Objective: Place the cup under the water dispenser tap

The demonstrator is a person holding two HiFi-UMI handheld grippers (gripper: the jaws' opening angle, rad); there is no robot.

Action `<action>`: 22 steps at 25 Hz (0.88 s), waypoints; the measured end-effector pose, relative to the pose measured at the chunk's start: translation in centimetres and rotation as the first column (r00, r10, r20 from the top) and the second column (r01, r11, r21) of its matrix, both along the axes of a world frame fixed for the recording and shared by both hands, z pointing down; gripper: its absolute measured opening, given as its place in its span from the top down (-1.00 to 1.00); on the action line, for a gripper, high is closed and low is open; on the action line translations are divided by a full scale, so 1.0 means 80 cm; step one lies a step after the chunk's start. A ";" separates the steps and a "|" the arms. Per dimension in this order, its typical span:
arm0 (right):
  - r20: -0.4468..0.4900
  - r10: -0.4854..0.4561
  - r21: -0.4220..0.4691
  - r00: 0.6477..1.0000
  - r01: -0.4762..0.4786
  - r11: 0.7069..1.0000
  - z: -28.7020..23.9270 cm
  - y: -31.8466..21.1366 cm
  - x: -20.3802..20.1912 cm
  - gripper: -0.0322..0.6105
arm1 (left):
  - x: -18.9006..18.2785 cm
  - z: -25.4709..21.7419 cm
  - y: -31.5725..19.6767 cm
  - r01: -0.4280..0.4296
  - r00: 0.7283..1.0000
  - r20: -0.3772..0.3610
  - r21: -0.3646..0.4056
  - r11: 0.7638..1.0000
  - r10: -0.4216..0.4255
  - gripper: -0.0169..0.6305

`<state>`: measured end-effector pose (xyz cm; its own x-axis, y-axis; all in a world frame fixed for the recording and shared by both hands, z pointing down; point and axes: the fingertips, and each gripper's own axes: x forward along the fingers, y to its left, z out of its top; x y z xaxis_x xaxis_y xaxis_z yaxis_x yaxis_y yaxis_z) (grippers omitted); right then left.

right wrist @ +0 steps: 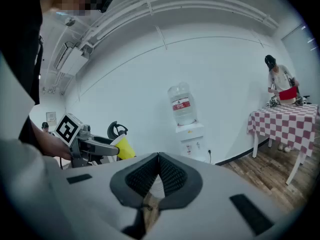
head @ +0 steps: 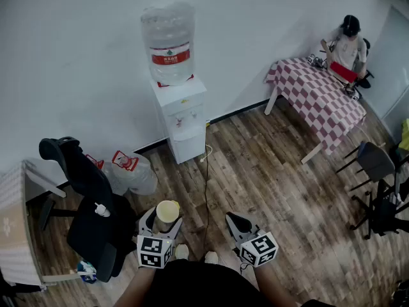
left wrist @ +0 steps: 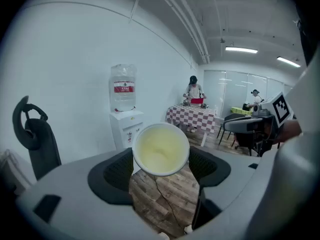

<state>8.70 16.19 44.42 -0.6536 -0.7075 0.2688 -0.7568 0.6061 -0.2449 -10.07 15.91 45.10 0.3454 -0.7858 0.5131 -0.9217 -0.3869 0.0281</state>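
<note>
A pale yellow paper cup (head: 167, 211) sits upright between the pads of my left gripper (head: 163, 221), which is shut on its sides. In the left gripper view the cup's open, empty mouth (left wrist: 160, 150) fills the gap between the jaws of the left gripper (left wrist: 160, 158). The white water dispenser (head: 182, 117) with a big bottle (head: 168, 40) stands against the wall, well ahead of the cup. The dispenser (left wrist: 125, 129) shows just left of the cup. My right gripper (head: 238, 223) hangs to the right, shut and empty, its tips (right wrist: 159, 157) meeting. From there I see the cup (right wrist: 122, 147) and dispenser (right wrist: 192, 136).
A black office chair (head: 89, 197) and an empty water bottle (head: 131, 171) lie left of the path to the dispenser. A cable (head: 206, 184) runs along the wood floor. A checkered table (head: 319, 98) with a person (head: 348, 43) stands far right, chairs (head: 377, 171) beside it.
</note>
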 end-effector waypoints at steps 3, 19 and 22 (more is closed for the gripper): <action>0.006 0.007 0.008 1.000 -0.007 1.000 -0.007 0.007 0.004 0.83 | 0.005 -0.004 0.008 -0.005 1.000 -0.001 -0.002 1.000 0.005 -0.15; 0.088 -0.053 0.016 0.995 0.052 0.999 -0.017 0.037 0.007 0.83 | 0.022 -0.020 0.035 0.027 1.000 0.012 0.030 0.999 -0.028 -0.15; 0.098 -0.053 -0.001 0.994 0.053 0.999 -0.008 0.048 0.018 0.83 | 0.031 -0.017 0.045 0.033 0.999 0.010 0.033 0.999 -0.034 -0.15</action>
<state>10.12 20.01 43.79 -0.7134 -0.6703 0.2042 -0.6959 0.6435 -0.3187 -7.56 19.51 43.76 0.3131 -0.8135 0.4901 -0.9343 -0.3564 0.0054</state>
